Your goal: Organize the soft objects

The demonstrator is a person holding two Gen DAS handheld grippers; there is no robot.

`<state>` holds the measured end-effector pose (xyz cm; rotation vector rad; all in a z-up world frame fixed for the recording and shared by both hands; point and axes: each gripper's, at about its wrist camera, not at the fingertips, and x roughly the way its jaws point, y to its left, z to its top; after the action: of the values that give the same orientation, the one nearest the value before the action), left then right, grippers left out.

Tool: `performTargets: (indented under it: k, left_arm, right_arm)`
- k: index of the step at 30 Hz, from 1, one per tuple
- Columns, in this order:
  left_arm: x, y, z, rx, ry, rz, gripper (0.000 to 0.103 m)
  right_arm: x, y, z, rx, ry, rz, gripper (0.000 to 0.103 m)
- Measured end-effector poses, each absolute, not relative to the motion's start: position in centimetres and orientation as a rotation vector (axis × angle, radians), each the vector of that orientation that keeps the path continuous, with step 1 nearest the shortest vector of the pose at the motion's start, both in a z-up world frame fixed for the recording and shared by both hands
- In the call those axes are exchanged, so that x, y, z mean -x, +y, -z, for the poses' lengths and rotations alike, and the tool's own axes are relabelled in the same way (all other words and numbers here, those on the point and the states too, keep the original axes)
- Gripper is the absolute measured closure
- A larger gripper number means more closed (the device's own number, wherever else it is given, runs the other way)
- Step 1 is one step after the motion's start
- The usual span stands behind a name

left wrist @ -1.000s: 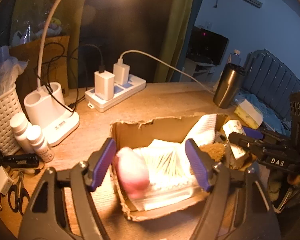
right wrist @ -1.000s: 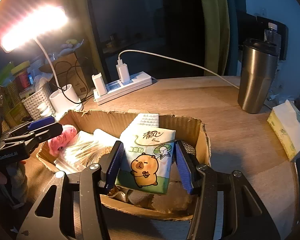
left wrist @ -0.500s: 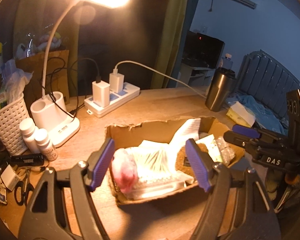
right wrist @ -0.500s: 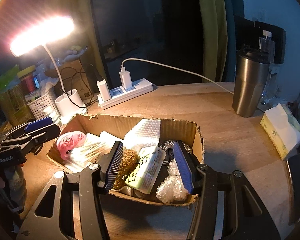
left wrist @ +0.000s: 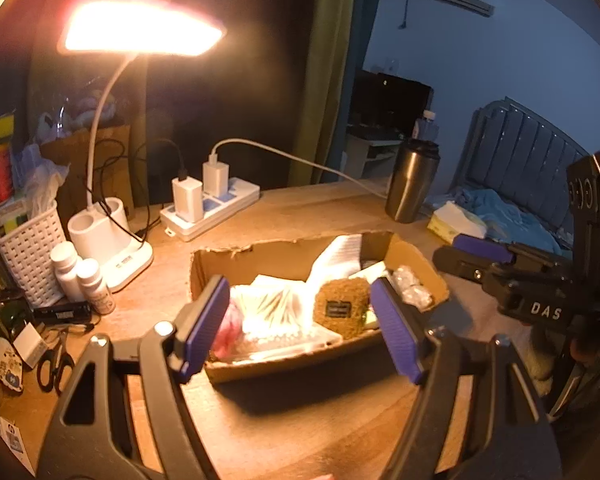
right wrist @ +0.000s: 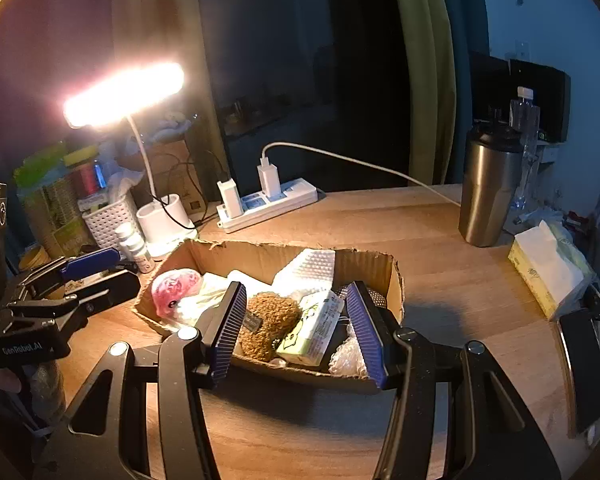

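Observation:
A torn cardboard box sits on the wooden desk. In it lie a pink plush toy, a brown fuzzy item, a green tissue pack, a white sponge cloth, a bag of cotton swabs and bubble wrap. My left gripper is open and empty, held before the box's near left side. My right gripper is open and empty, above the box's near right side.
A lit desk lamp, white power strip with chargers, steel tumbler, tissue box, white basket, two pill bottles and scissors stand around the box on the desk.
The right gripper let go of the tissue pack, which now lies in the box. The pink plush left the left gripper's fingers and rests in the box. Both grippers drew back.

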<state>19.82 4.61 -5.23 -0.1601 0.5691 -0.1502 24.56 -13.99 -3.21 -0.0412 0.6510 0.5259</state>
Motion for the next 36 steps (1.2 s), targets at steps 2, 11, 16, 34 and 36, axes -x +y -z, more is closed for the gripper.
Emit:
performTargets:
  k: [2, 11, 16, 34, 36]
  left_arm:
    - [-19.3, 4.4, 4.7, 0.154, 0.554, 0.149, 0.029]
    - [-16.6, 3.2, 2.4, 0.132, 0.492, 0.157, 0.029]
    - [-15.0, 2.6, 1.1, 0.123, 0.455, 0.164, 0.029]
    - [-9.1, 1.1, -2.3, 0.089, 0.357, 0.175, 0.028]
    - [-8.3, 0.9, -2.8, 0.087, 0.341, 0.177, 0.028]
  right_arm:
    - [-24.0, -14.1, 2.8, 0.041, 0.641, -0.529, 0.048]
    - [-21.4, -14.7, 0.8, 0.048, 0.585, -0.536, 0.048]
    - [-19.9, -15.3, -0.3, 0.05, 0.555, -0.533, 0.048]
    - [-14.2, -17.3, -3.5, 0.057, 0.452, -0.517, 0.047]
    - [-13.5, -17.4, -4.0, 0.059, 0.435, -0.517, 0.047]
